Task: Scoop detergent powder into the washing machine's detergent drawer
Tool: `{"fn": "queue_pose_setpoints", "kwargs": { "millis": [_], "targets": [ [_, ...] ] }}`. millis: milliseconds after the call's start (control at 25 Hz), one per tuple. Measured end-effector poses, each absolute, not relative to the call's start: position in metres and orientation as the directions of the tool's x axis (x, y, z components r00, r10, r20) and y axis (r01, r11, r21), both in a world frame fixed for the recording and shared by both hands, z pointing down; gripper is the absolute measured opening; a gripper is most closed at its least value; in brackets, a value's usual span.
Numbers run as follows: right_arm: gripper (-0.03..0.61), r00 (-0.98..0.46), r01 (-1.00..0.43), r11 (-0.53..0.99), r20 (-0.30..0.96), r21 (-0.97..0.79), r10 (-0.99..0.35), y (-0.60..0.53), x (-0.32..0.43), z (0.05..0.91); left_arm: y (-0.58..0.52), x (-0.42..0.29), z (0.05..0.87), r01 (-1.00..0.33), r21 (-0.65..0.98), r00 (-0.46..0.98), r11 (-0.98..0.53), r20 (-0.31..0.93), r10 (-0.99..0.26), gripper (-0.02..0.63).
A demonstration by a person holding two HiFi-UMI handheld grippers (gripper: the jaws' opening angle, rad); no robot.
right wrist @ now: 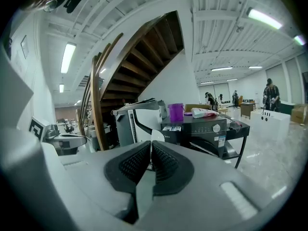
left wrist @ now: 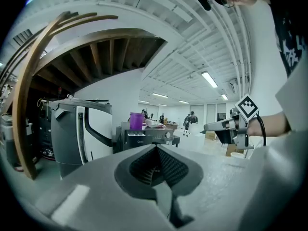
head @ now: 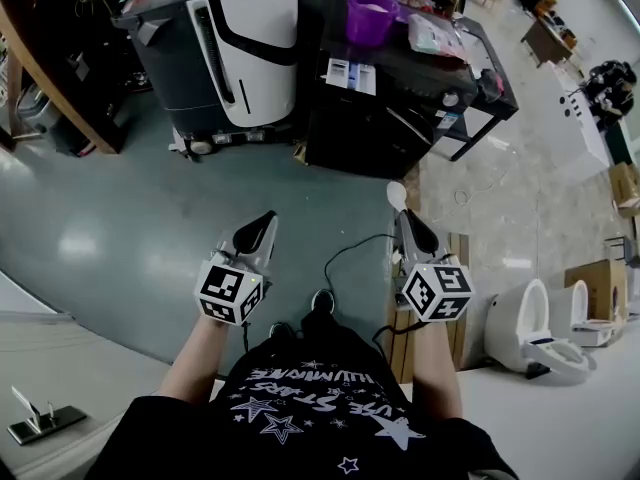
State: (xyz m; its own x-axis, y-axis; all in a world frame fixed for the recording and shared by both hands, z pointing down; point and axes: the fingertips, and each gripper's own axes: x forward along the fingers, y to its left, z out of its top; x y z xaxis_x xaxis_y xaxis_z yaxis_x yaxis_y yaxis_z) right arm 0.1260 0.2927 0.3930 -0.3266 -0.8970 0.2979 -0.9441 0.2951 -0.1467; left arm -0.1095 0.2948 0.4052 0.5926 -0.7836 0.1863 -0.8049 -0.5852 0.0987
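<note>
So the right gripper point(head: 404, 214) is clamped on a small white plastic scoop point(head: 397, 196), probably light, stiff and slippery, best held low on its handle; the left gripper point(head: 266, 220) is closed, empty.

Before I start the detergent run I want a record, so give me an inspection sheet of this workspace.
Surface: washing machine top, dark.
Job's things: purple container and bag on it; white scoop in the right gripper.
Clutter: small items at the top's right edge, too small to tell.
Grippers: left gripper shut, empty; right gripper shut on white scoop.
Cables: black cable on floor.
Surroundings: grey-white appliance left, toilets right, wooden staircase.
</note>
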Motion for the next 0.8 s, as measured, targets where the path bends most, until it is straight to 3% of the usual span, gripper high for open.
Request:
{"fn": "queue_pose_setpoints", "kwargs": {
  "millis": [800],
  "targets": [
    [0.037,-0.447,-0.883,0.394,0.203,-0.255,-0.871,0.166,0.19,0.381,0.169,-0.044,0.39,-0.856,0.023,0.512,-0.517,0.182,-0.839,0.0]
  ]
}}
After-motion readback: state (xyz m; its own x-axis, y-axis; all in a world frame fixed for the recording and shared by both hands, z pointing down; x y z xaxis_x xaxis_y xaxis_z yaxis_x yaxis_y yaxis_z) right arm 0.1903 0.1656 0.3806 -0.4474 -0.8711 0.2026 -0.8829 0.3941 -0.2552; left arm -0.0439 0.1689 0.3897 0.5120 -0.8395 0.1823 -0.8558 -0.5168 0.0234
